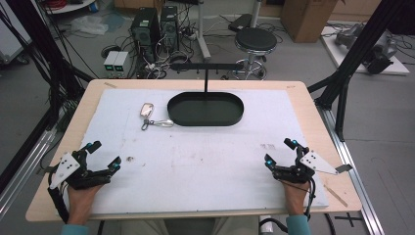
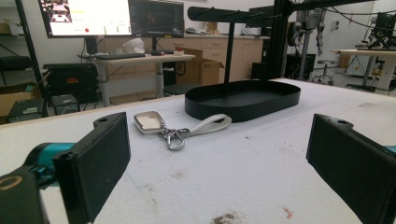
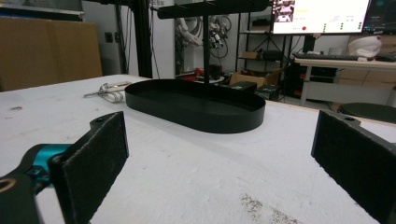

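- At far left of the surface (image 1: 303, 105), near its front edge: left tool (image 1: 103, 155), held in the person's left hand (image 1: 80, 193), jaws spread wide w/ nothing between them, resting low over the white mat.
- Ahead of left tool, well apart from it: key fob (image 1: 147, 109) w/ metal clasp and pale strap, lying flat on the mat just left of the black oval tray (image 1: 205, 120); strap end sits close to tray wall, touching or not can't be told.
- From the left gripper view: key fob (image 2: 150, 122) lies between the two black jaws in the line of sight but far beyond them; clasp and strap trail to its right toward tray (image 2: 243, 105).
- Centre, far half of the surface: tray, w/ a thin black post rising from its back to a crossbar (image 1: 205, 65).
- At right, near front edge: right tool (image 1: 279, 152), held in right hand (image 1: 295, 193), jaws likewise spread apart, gripping nothing, well apart from tray and fob.
- From the right gripper view: tray (image 3: 196, 109) straight ahead, fob (image 3: 112, 88) beyond its left end.
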A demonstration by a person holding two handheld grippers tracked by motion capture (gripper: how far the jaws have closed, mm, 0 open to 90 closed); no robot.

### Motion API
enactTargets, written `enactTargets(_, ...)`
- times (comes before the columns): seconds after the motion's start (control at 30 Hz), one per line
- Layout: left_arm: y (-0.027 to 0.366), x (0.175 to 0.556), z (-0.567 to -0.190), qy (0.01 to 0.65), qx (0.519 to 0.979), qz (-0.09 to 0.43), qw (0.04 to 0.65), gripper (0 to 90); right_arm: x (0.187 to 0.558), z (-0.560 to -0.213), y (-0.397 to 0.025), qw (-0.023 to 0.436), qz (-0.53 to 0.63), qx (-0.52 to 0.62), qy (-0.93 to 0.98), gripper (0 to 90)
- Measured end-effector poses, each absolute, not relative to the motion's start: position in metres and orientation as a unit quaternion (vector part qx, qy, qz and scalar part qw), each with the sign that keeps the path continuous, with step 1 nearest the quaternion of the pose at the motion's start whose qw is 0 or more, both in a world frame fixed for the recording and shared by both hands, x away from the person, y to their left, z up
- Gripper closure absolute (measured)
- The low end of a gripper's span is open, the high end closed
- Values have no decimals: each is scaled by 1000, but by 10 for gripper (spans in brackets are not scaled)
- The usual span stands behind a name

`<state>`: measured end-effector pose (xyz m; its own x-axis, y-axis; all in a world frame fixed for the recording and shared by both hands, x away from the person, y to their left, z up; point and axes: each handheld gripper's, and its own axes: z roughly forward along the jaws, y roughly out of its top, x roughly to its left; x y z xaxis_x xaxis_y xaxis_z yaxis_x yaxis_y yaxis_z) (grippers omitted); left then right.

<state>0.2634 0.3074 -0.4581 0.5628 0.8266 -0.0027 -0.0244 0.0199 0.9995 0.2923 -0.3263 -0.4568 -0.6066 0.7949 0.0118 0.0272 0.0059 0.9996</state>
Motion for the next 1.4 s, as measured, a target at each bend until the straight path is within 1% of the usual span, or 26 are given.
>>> enactTargets(0.23,307,264,-458,331,614,333,635,68,292,-457,-326,307,627,320,641,32)
enactTargets(0.33,306,263,-458,328,616,340,630,68,292,-457,-326,307,627,320,641,31)
enactTargets(0.77,308,265,-457,351,606,337,629,68,293,-457,-327,307,628,322,638,32)
enactTargets(0.97,312,268,-454,375,613,323,616,68,293,-457,-327,307,629,322,638,32)
enactTargets(1.17,321,279,-435,361,614,300,634,68,293,-457,-327,304,629,323,639,32)
enactTargets(1.4,329,303,-407,332,632,260,650,76,293,-457,-327,305,628,323,639,32)
